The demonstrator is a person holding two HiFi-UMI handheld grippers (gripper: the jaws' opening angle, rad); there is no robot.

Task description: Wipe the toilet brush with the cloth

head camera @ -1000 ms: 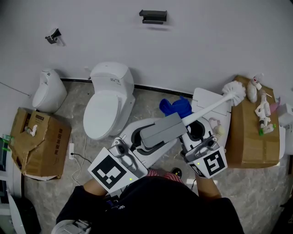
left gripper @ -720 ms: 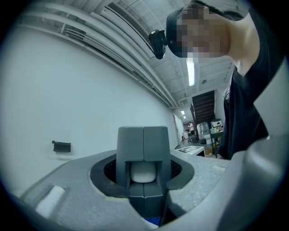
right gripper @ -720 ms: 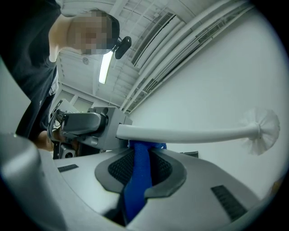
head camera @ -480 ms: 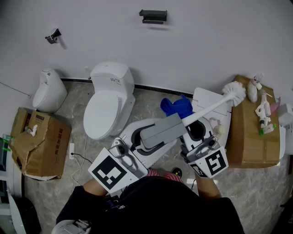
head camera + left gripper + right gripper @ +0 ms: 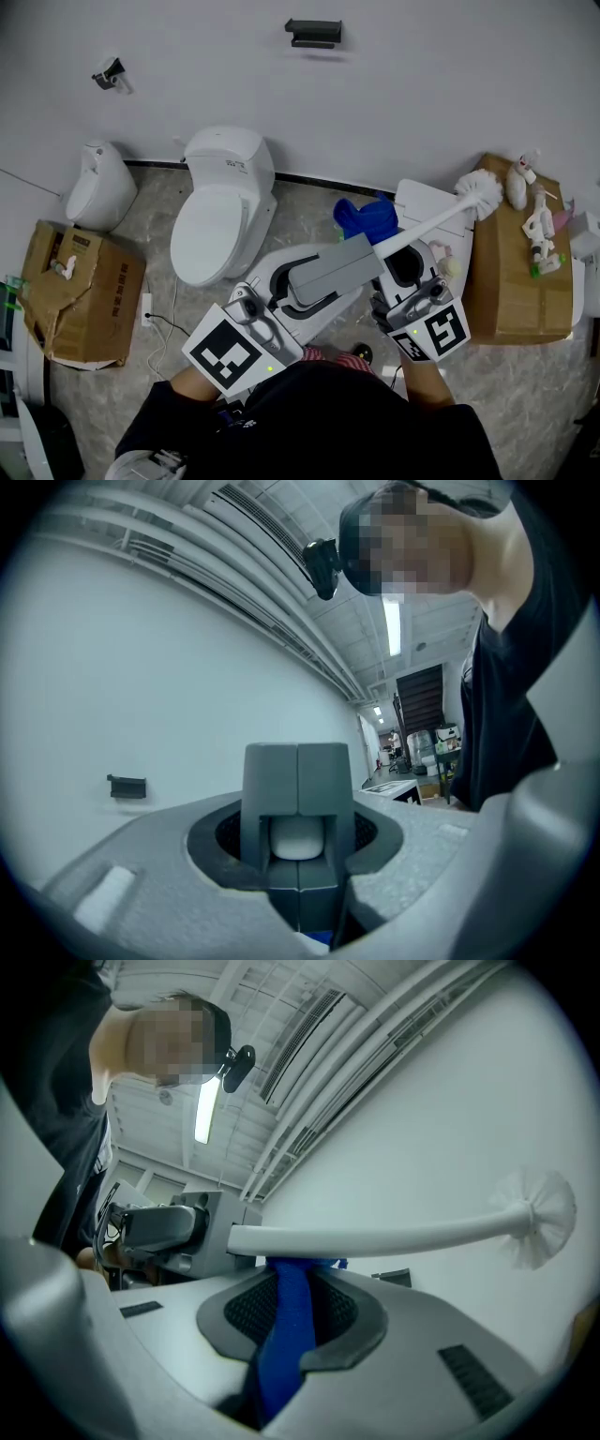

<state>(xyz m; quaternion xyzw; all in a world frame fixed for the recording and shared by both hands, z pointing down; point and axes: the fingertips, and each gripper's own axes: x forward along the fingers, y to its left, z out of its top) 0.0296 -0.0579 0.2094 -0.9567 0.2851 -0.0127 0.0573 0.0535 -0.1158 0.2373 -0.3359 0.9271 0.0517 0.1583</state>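
The left gripper (image 5: 354,260) is clenched on the end of the toilet brush (image 5: 427,220) handle, holding it out above the floor so the shaft is free to reach. The right gripper (image 5: 292,1290) pinches the blue cloth (image 5: 366,221), which drapes against the handle, apparently ready for rubbing.

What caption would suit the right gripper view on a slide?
Right tool pinches a blue cloth that reaches the white brush handle above it.
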